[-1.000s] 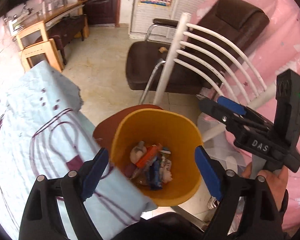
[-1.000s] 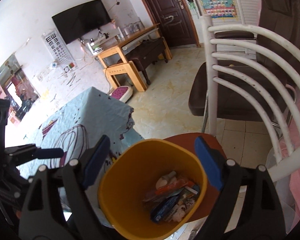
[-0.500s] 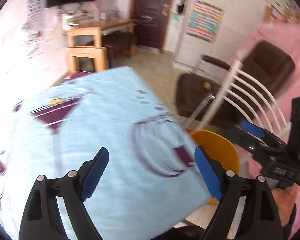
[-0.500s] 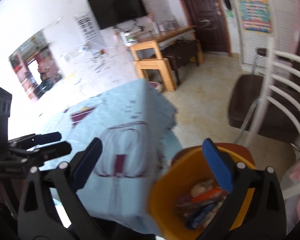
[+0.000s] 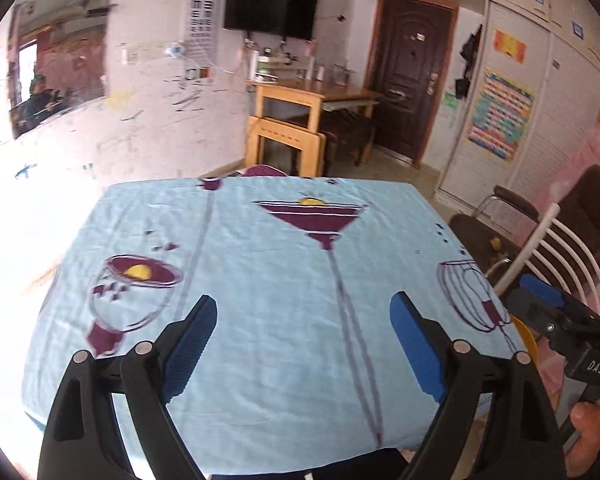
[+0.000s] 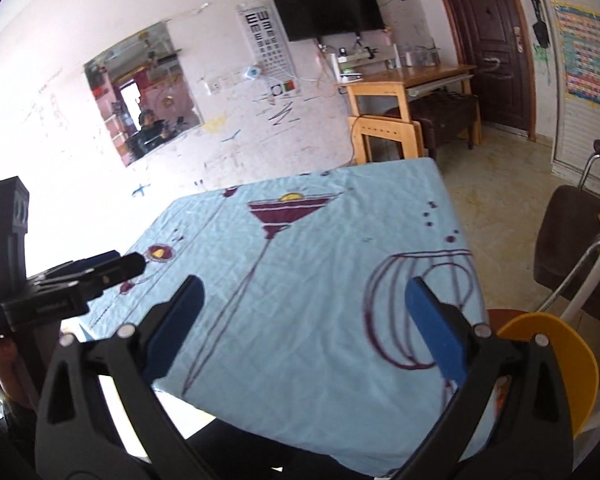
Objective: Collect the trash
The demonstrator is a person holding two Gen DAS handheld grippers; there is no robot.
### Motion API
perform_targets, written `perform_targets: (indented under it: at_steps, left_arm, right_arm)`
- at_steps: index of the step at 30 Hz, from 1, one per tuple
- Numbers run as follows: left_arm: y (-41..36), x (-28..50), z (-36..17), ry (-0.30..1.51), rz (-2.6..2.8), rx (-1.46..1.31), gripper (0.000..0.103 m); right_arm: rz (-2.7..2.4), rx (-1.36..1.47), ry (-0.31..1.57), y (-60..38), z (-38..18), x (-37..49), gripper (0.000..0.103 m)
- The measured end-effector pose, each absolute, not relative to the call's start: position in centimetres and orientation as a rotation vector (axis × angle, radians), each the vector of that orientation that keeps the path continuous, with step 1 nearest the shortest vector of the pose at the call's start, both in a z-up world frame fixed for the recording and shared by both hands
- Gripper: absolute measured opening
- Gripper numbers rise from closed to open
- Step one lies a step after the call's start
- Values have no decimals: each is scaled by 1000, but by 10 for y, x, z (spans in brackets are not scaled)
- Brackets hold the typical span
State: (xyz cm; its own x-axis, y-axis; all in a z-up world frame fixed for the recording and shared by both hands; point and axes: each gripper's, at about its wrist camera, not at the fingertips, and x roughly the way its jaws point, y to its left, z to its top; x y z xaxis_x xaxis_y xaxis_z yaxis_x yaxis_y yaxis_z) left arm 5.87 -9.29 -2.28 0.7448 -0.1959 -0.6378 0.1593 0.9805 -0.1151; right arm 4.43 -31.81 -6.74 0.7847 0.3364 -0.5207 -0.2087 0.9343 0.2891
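your left tool (image 5: 304, 344) hangs over the counter (image 5: 284, 272) with its blue pads spread wide and only the light blue cloth showing between them. your right tool (image 6: 306, 320) sits over the same counter, its jaws just widened and now fully apart, nothing between them either. in the left view the right tool (image 5: 540, 300) juts in from the right edge, with your hand (image 5: 590, 420) gripping its handle below. in the right view the left tool (image 6: 100, 268) pokes in from the left, fingers pointing across the cloth. the cloth carries purple cocktail-glass drawings and lies a little wrinkled. the yellow bin (image 6: 556, 368) stands off the right side of the counter, just past the cloth's edge, partly hidden behind your right tool's finger; its inside is out of sight here. in the left view only a sliver of the bin (image 5: 527, 336) peeks past the cloth. a white slatted chair (image 5: 560, 252) stands beside it, a brown armchair (image 6: 572, 240) beyond.
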Motion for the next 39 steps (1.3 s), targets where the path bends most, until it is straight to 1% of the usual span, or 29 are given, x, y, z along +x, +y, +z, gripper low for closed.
perform_targets:
  at_steps: [7,13,39]
  left_arm:
    - [-42,46,-24,686,-105,-104,84]
    - [-25,39,-26,674,-76,-122,84]
    - [-17,31,-24,661,-52,-135,84]
  right_arm:
    - [326,176,603,-282,-64,41,97]
    - [330,156,605,-272,-62,39,97]
    - [331,146,607,-263,-62,41,97]
